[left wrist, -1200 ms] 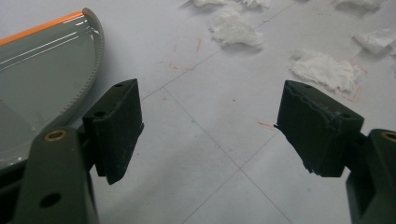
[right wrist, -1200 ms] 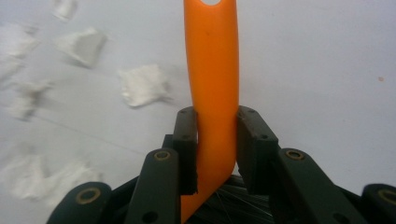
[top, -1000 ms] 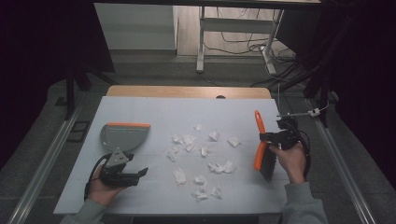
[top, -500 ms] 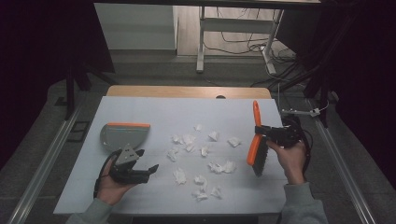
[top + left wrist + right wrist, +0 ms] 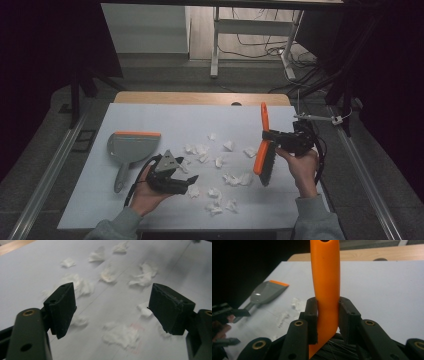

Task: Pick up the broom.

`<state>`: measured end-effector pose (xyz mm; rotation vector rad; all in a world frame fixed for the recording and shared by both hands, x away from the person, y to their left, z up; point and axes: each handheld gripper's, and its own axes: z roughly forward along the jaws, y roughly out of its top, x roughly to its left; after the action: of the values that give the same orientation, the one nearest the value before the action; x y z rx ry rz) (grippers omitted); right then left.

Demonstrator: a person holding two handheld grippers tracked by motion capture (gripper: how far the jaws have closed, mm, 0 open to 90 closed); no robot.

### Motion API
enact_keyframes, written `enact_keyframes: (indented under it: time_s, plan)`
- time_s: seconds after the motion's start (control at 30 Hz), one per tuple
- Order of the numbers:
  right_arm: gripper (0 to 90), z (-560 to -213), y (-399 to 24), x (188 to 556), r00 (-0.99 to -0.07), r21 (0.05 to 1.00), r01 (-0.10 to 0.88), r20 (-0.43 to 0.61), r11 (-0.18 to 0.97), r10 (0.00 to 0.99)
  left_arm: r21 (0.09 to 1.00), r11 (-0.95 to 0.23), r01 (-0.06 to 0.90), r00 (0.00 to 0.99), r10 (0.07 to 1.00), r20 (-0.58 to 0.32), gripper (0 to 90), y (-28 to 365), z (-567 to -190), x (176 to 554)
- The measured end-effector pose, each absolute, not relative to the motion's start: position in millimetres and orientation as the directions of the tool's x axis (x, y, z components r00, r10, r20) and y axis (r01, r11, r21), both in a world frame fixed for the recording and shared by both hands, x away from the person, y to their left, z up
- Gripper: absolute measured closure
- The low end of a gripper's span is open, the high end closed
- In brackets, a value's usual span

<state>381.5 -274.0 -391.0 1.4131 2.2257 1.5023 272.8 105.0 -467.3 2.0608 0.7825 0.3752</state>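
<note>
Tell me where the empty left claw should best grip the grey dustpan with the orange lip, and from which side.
Probably the grey plastic dustpan is best taken by its narrow handle, which points toward the person's edge of the white table. The open left claw could approach from above, jaws across the handle: it looks slim enough to clamp, whereas the pan is broad and flat.

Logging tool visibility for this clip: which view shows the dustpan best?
The high view: the whole dustpan lies flat on the table, grey with an orange lip, handle toward the person, beside the left gripper. The right gripper view shows it small and oblique behind the brush.
</note>
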Motion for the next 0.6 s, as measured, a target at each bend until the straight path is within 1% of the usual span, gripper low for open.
enact_keyframes:
  time_s: [0.1,0.2,0.27,0.6]
  plan:
    - [71.3,-389,-269,380,-0.569,0.784,0.616,0.380,0.072,0.729,0.823,-0.431,0.370,0.776,0.631,-0.018,22.2,90,-465,274]
    - [71.3,-389,-265,380,-0.576,0.789,0.613,0.412,0.040,0.706,0.826,-0.437,0.355,0.789,0.614,-0.014,21.9,78,-462,275]
    - [71.2,-390,-259,380,-0.575,0.793,0.608,0.401,0.044,0.713,0.827,-0.441,0.348,0.796,0.606,-0.012,21.9,72,-461,275]
    - [71.2,-396,-232,379,-0.574,0.811,0.585,0.398,0.019,0.715,0.836,-0.434,0.335,0.805,0.593,-0.015,22.0,57,-457,276]
